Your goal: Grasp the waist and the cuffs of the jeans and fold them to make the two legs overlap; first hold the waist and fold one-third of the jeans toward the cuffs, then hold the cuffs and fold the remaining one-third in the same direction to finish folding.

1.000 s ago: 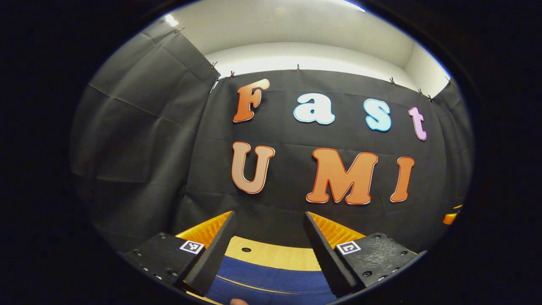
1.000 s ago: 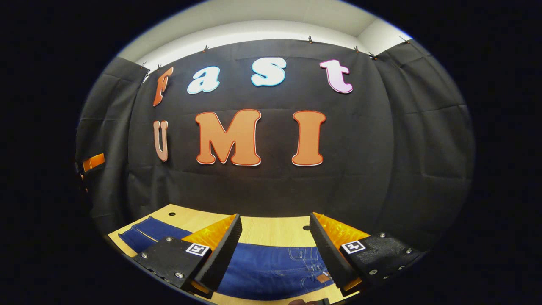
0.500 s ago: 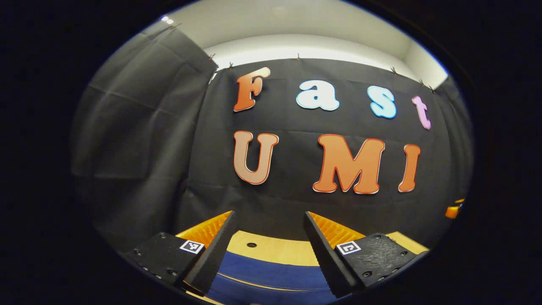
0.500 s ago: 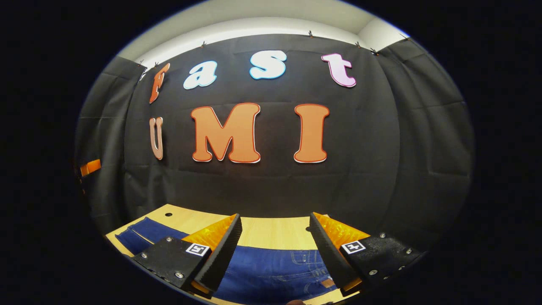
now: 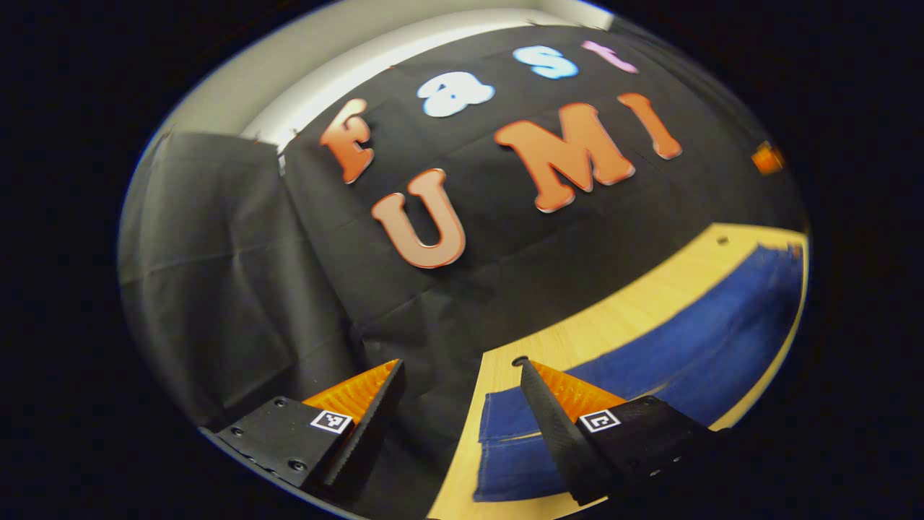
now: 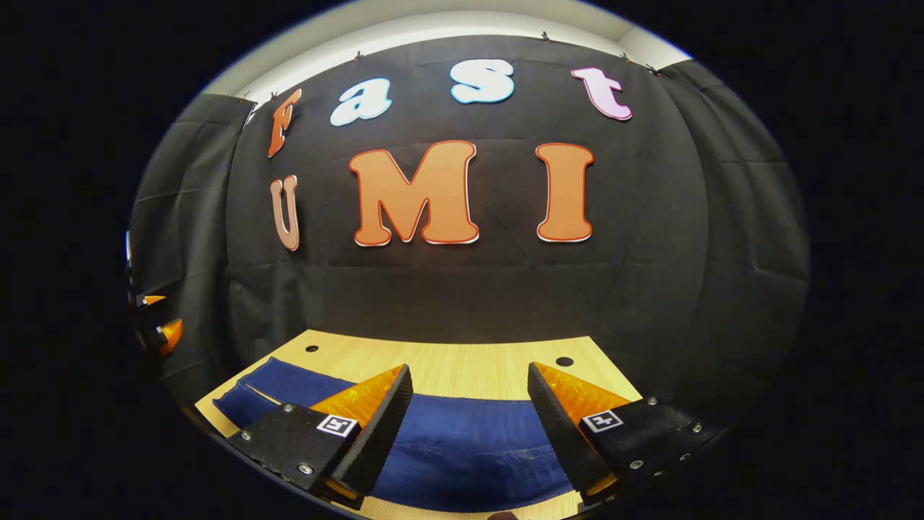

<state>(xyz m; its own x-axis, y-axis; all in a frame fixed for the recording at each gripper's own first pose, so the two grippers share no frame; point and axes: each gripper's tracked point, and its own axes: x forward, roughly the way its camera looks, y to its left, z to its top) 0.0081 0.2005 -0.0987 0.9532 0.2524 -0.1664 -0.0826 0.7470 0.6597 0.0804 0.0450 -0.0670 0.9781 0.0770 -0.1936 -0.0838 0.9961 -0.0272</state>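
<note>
My left gripper (image 5: 458,404) hangs wide past the desk (image 5: 577,339) edge by the jeans (image 5: 686,354) cuff; my right gripper (image 6: 469,412), fingers wide, hovers over the denim.

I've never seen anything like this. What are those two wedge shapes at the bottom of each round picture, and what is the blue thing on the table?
No robot here: a person holds a two-finger tool in each hand, and a camera rides on each. The wedges are each tool's own fingers. In the left gripper view, the left tool is open and holds nothing; the right tool, in the right gripper view, likewise. The blue thing is a pair of jeans, lying flat on the wooden table, waiting to be folded.
</note>
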